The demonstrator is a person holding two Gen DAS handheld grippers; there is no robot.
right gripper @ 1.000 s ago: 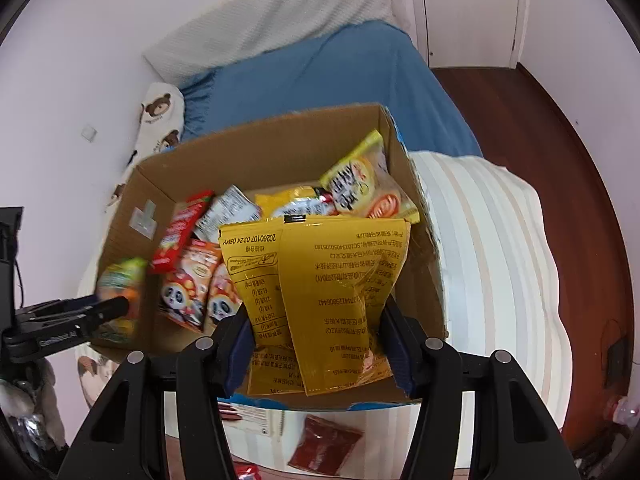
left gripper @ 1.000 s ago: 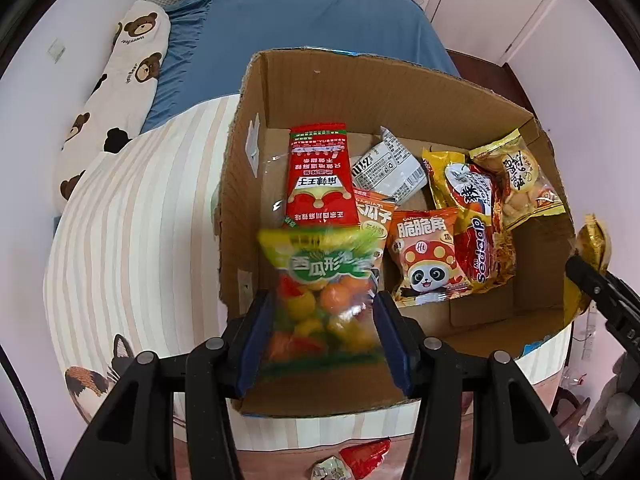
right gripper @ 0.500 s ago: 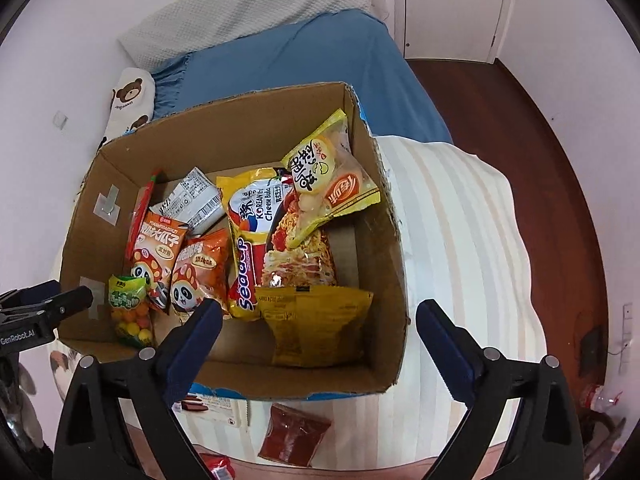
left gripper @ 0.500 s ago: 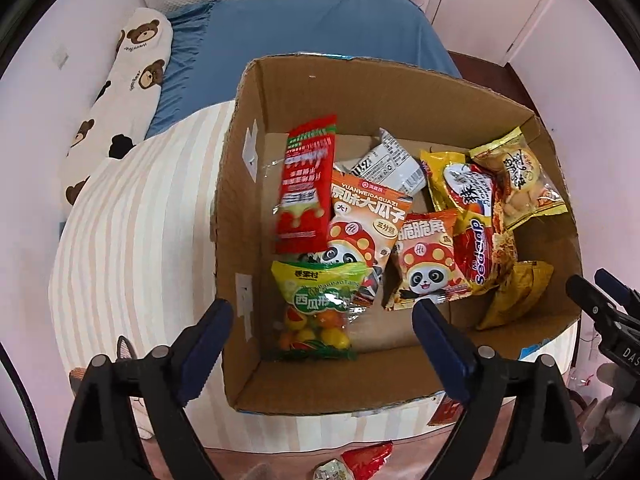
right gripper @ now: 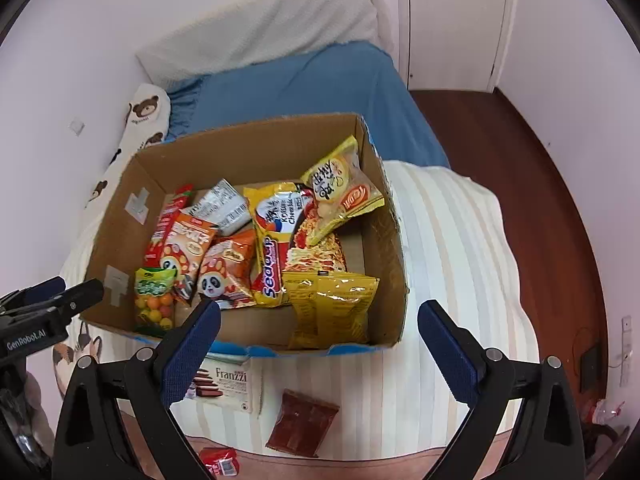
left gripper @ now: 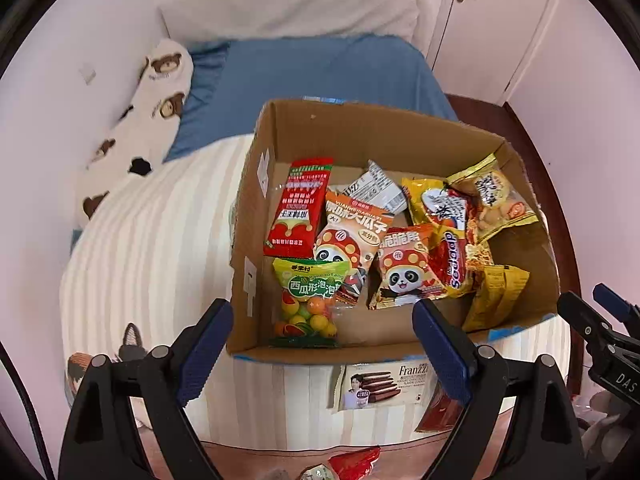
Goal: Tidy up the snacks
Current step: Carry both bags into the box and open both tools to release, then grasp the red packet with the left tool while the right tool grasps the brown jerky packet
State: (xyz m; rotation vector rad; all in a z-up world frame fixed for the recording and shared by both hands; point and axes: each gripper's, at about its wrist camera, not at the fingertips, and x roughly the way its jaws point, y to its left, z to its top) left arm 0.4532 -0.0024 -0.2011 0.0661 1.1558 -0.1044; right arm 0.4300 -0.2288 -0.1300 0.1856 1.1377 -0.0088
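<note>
A cardboard box (left gripper: 276,136) (right gripper: 132,184) stands on the striped bedding and holds several snack packets. The green candy bag (left gripper: 310,300) (right gripper: 154,300) lies in its near left corner. The yellow packet (left gripper: 496,296) (right gripper: 330,308) lies in its near right corner. My left gripper (left gripper: 322,344) is open and empty, above the box's near edge. My right gripper (right gripper: 318,340) is open and empty, above the near edge too. A Franzzi biscuit box (left gripper: 380,386) (right gripper: 230,386) and a dark red packet (right gripper: 302,424) (left gripper: 438,412) lie on the bedding in front of the box.
A striped quilt (right gripper: 452,260) covers the near bed; a blue sheet (left gripper: 320,72) and bear-print pillow (left gripper: 148,108) lie behind. Small red wrapped snacks (right gripper: 218,462) (left gripper: 354,462) sit at the near edge. Wooden floor (right gripper: 520,152) and a door (right gripper: 452,20) are to the right.
Both grippers opened and let go: the green candy bag and the yellow packet dropped into the box. Both grippers then pulled back and up from the box.
</note>
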